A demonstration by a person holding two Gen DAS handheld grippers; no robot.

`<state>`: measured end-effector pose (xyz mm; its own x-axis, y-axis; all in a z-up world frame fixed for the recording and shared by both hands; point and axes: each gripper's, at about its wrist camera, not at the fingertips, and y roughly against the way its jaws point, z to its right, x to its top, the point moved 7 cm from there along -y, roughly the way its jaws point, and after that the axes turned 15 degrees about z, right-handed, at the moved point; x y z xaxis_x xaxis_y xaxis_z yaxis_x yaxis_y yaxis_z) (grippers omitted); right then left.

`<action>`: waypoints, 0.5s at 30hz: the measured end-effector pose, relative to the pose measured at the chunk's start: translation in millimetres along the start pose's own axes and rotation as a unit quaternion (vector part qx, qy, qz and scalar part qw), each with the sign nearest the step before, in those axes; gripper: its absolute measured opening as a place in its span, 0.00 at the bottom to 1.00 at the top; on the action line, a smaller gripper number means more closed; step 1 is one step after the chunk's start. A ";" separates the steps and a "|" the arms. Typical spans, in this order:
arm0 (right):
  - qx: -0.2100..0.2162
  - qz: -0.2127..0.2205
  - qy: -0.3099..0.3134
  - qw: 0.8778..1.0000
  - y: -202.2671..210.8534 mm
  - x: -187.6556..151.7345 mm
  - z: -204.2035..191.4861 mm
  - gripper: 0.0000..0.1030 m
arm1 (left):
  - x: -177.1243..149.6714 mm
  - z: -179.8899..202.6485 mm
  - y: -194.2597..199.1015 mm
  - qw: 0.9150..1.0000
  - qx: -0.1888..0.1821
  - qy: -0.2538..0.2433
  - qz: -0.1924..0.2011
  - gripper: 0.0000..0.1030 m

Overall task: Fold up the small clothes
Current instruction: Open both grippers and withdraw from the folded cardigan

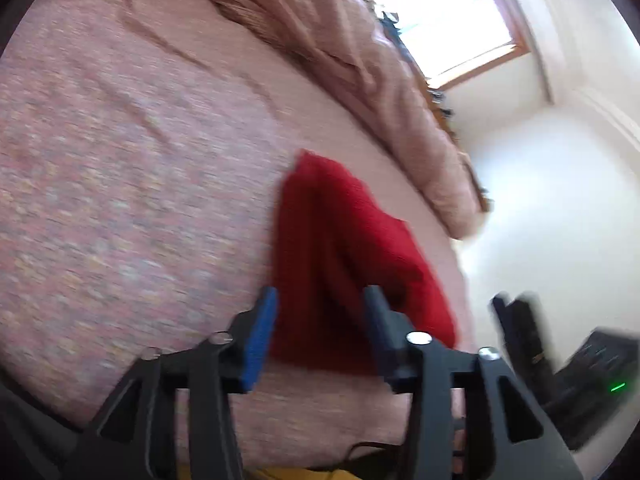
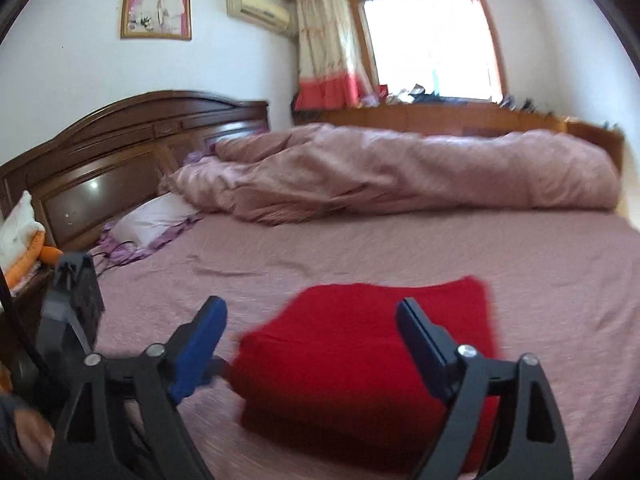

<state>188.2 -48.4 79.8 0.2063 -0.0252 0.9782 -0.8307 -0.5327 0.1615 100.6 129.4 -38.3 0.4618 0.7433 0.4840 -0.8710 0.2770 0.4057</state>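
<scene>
- Red cloth (image 2: 360, 344) lies folded on the bed (image 2: 540, 280), at 6 o'clock in the right wrist view, its near edge doubled and thick.
- Right gripper (image 2: 312, 332) stands wide open, holding nothing; left gripper (image 1: 320, 320) is half open, cloth behind its pads but not pinched.
- Best next move, I judge: press the layers flat and square the corners before any further fold.
- Rumpled duvet (image 2: 400, 176) at 12 o'clock and pillow (image 2: 156, 216) at 10 lie well apart; nothing blocks the work.

Folded garment (image 2: 360, 352) on the bed (image 2: 520, 280), duvet (image 2: 400, 176) behind it (bunched); headboard (image 2: 120, 152) far left
</scene>
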 end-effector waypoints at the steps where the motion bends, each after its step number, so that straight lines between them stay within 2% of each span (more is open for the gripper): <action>1: -0.018 0.003 0.009 1.000 13.3 -3.8 14.4 0.91 | -1.9 6.2 -2.1 1.000 -0.008 0.003 0.002 0.47; 4: -0.069 -0.012 0.011 0.997 42.8 -27.8 54.6 0.91 | 1.9 11.8 -10.3 1.000 -0.017 0.025 -0.002 0.57; 7: -0.094 -0.047 -0.026 0.994 52.3 -57.6 90.1 0.91 | 1.0 11.9 -12.1 0.998 -0.025 0.056 -0.010 0.57; 11: -0.109 -0.081 -0.047 0.990 49.6 -83.7 113.9 0.91 | 0.7 16.5 3.5 0.997 -0.041 0.070 0.010 0.70; 15: -0.110 -0.093 -0.043 0.989 37.5 -94.1 121.1 0.91 | -9.9 20.9 -4.6 0.995 -0.041 0.092 -0.003 0.76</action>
<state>200.2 -168.4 -22.1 0.4016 -0.0207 0.9156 -0.8646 -0.3383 0.3716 103.5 108.1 -28.8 0.4354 0.8381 0.3287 -0.8825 0.3254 0.3395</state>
